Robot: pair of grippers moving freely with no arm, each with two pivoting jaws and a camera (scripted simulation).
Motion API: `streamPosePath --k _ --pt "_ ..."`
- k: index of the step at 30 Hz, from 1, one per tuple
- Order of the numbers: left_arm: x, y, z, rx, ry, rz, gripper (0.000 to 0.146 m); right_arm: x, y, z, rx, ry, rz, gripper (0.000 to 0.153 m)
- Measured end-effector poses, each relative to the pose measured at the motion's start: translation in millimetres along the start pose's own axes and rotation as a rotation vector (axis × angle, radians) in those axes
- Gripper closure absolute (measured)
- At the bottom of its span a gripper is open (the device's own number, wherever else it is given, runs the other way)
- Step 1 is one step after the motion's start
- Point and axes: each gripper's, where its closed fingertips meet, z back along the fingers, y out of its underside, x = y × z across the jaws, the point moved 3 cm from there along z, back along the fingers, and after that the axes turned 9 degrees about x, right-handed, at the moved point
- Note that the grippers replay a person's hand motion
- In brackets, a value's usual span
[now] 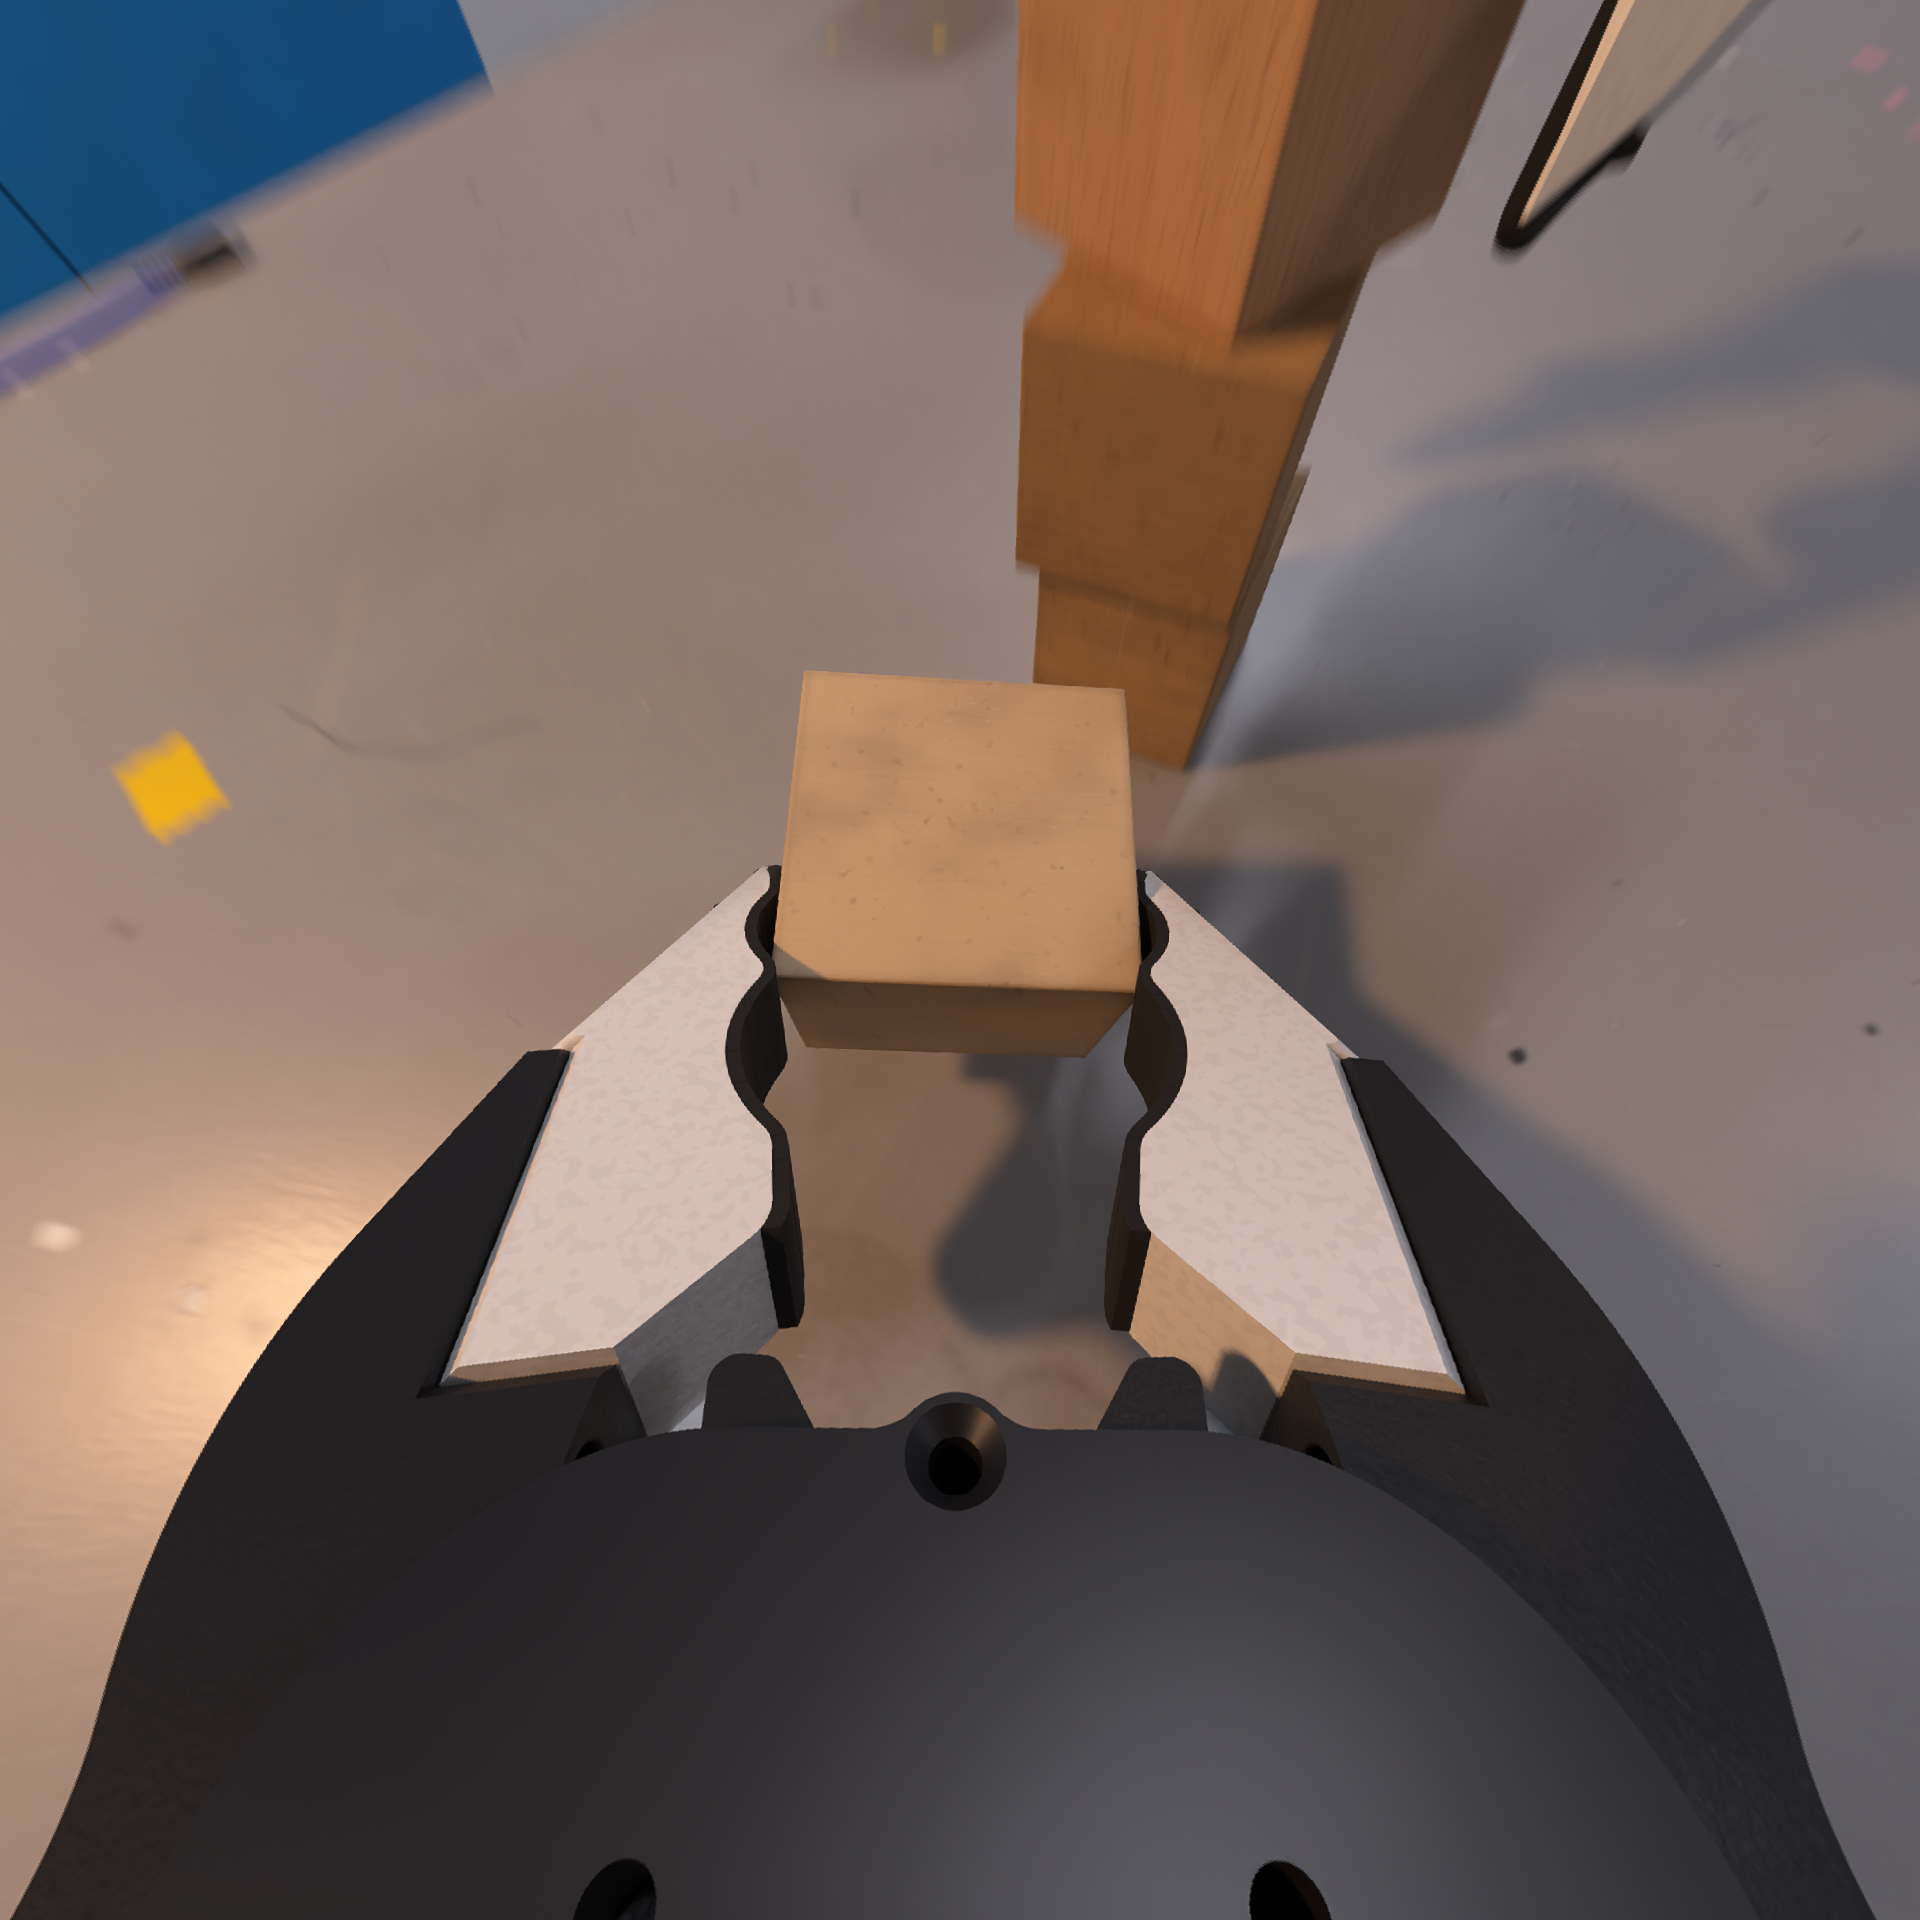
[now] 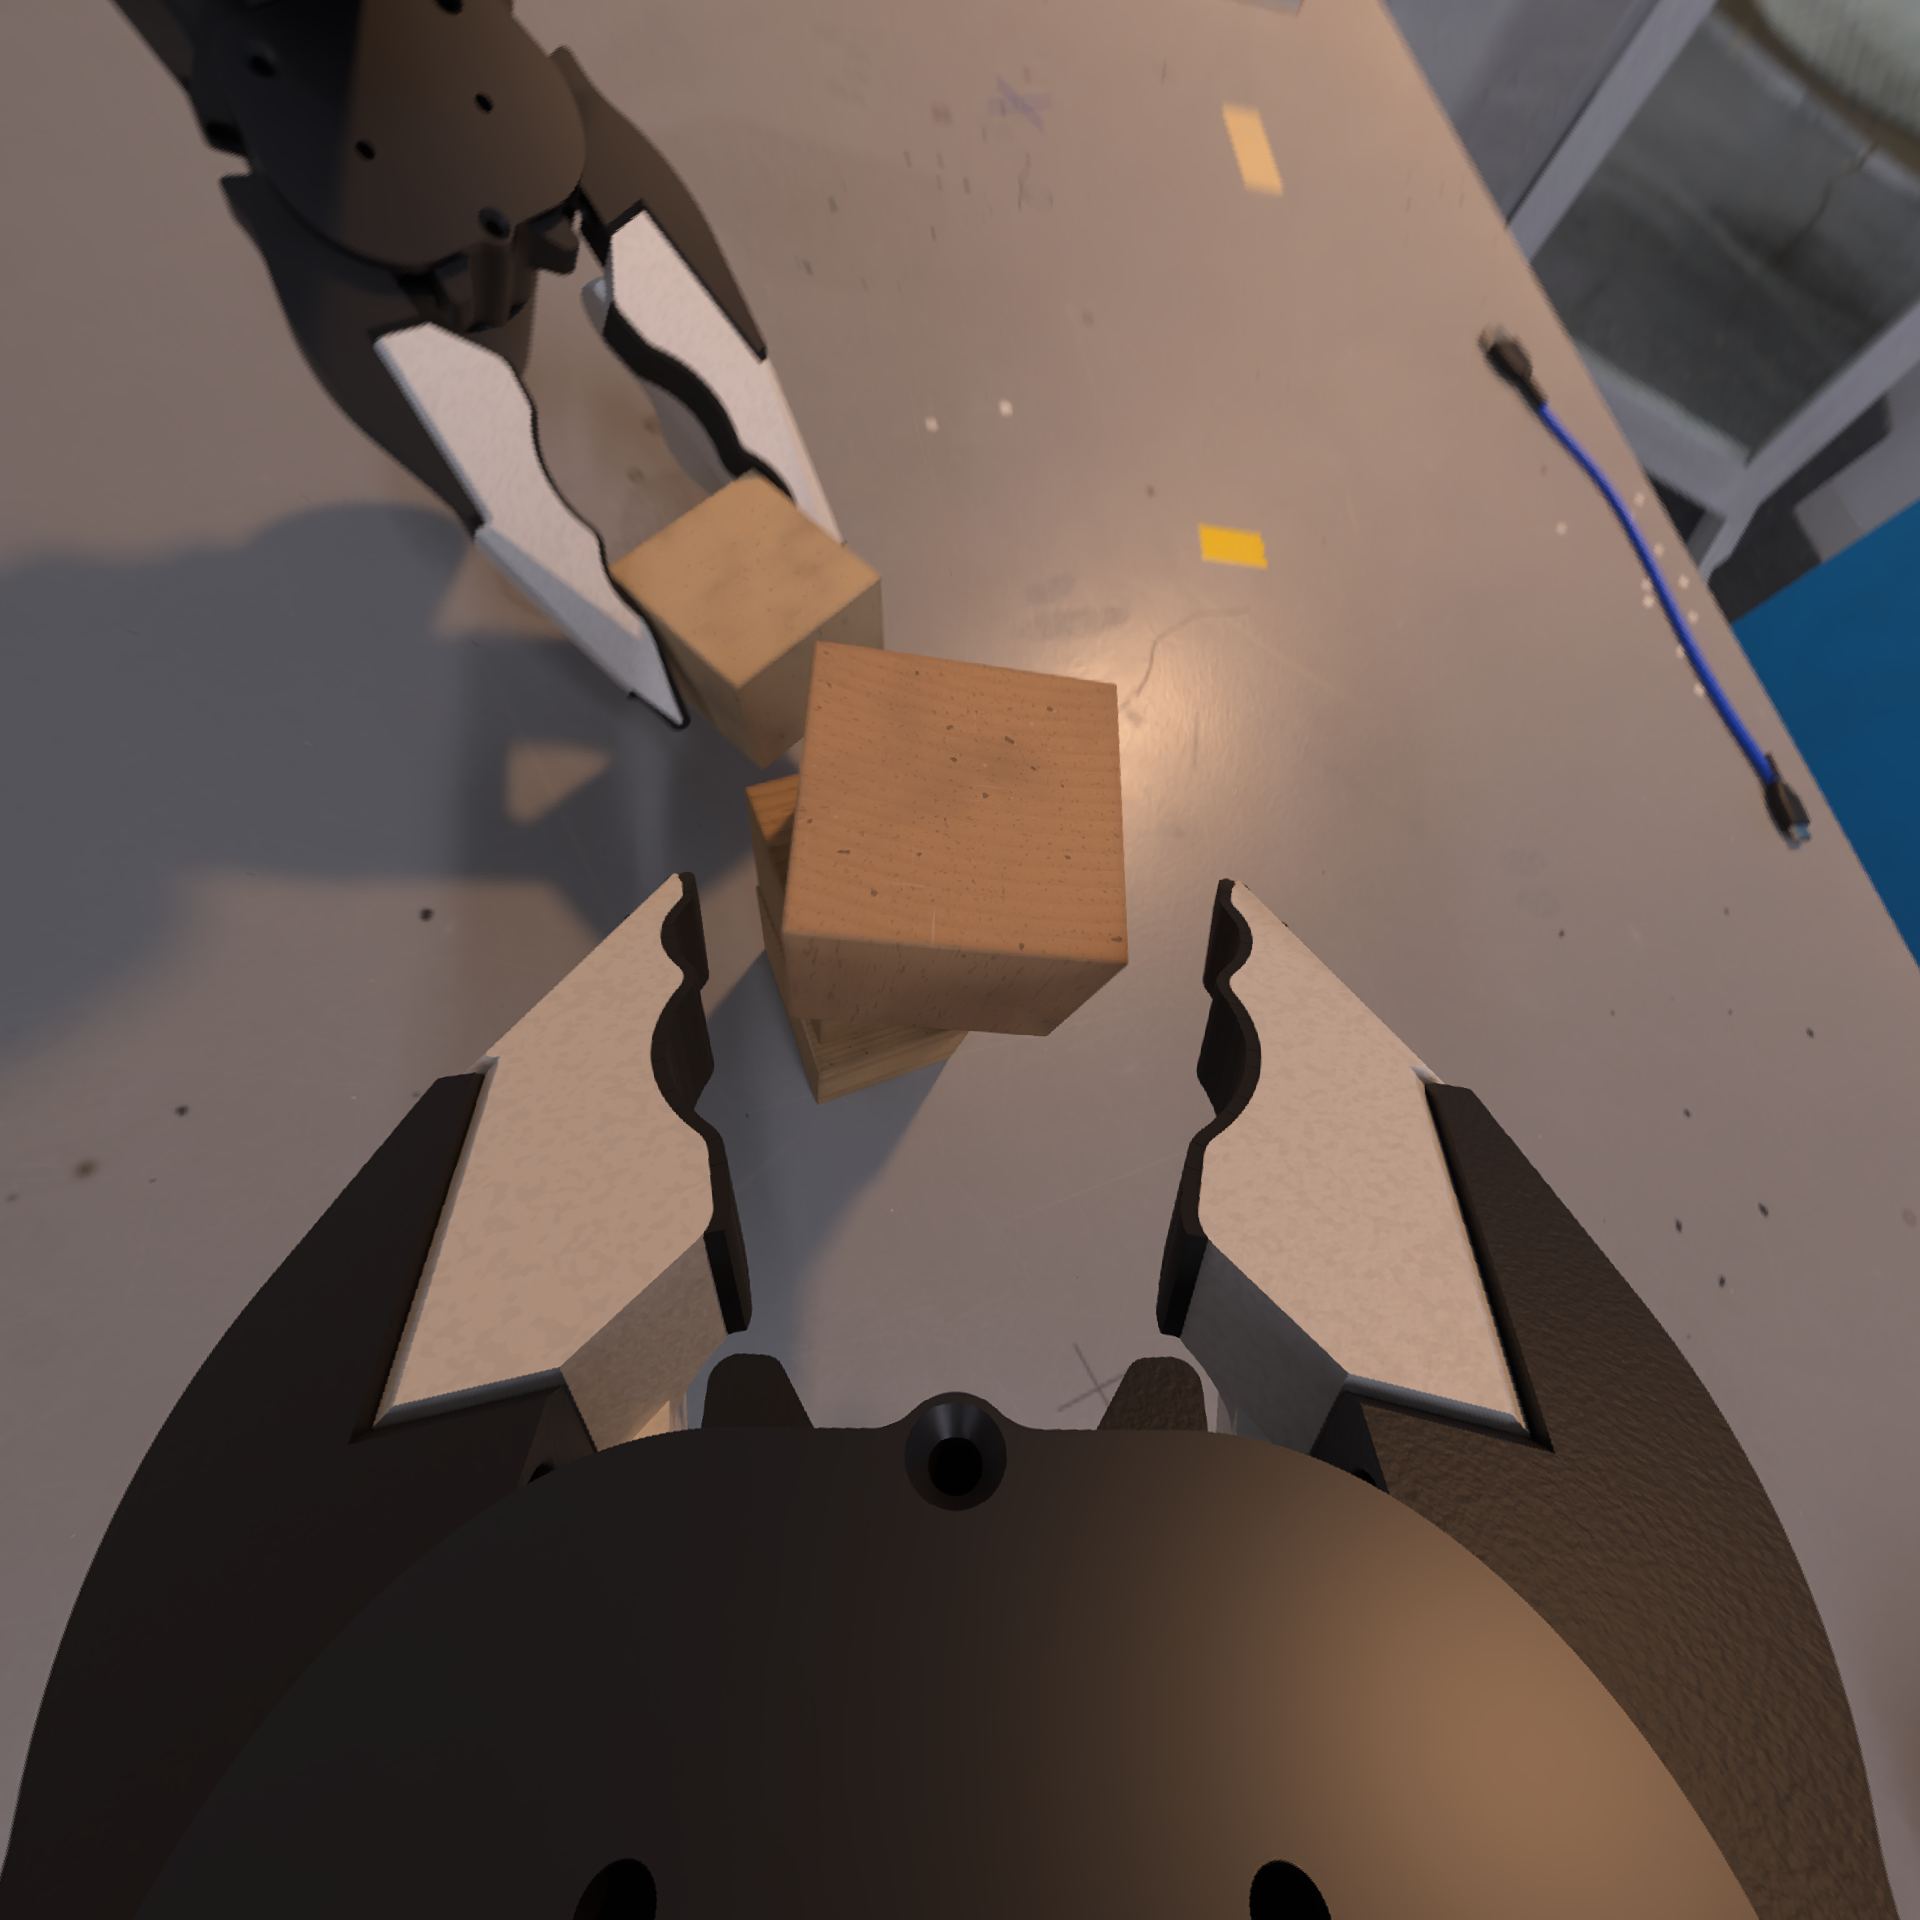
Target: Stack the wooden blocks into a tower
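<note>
My left gripper [image 1: 958, 914] is shut on a pale wooden block [image 1: 951, 852] and holds it above the grey table. The tower of wooden blocks [image 1: 1153, 436] rises just ahead and to its right. In the right wrist view, I look down on the tower's top block [image 2: 951, 831], with lower blocks [image 2: 862, 1049] peeking out beneath, slightly askew. My right gripper [image 2: 956, 914] is open and empty, hovering above the tower, fingers on either side of it. The left gripper [image 2: 727, 603] with its pale block [image 2: 743, 603] shows beyond the tower, close to it.
The grey table [image 2: 1299, 1039] carries yellow tape marks [image 2: 1231, 545] [image 1: 171, 784] and a blue cable [image 2: 1662, 592] near the right edge. A blue surface [image 1: 187, 114] lies beyond the table's far edge. The table edge runs diagonally at the right [image 2: 1621, 436].
</note>
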Motion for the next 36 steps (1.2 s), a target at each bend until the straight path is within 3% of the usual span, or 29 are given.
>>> streamPosePath --k 5,10,12,14,18,29,32,36 --pt "-2 -66 49 -0.166 0.049 -0.184 0.081 -6 17 34 -0.074 0.004 -0.016 0.049" --pt "-33 -122 56 -0.181 0.225 -0.400 0.081 -49 99 51 0.277 0.283 -0.179 0.047" --pt "-40 -134 49 -0.142 0.259 -0.486 0.081 -71 121 57 0.343 0.414 -0.283 0.049" --pt "-42 -141 39 -0.099 0.285 -0.547 0.081 -87 134 60 0.354 0.498 -0.375 0.055" --pt "-40 -147 21 -0.036 0.371 -0.565 0.081 -100 148 60 0.377 0.582 -0.424 0.054" --pt "-38 -145 10 0.018 0.495 -0.557 0.081 -105 149 58 0.373 0.611 -0.422 0.072" --pt "-34 -143 4 0.050 0.488 -0.535 0.045 -112 145 69 0.337 0.689 -0.437 0.071" --pt "-32 -142 5 0.029 0.488 -0.513 0.035 -119 141 83 0.314 0.795 -0.441 0.070"
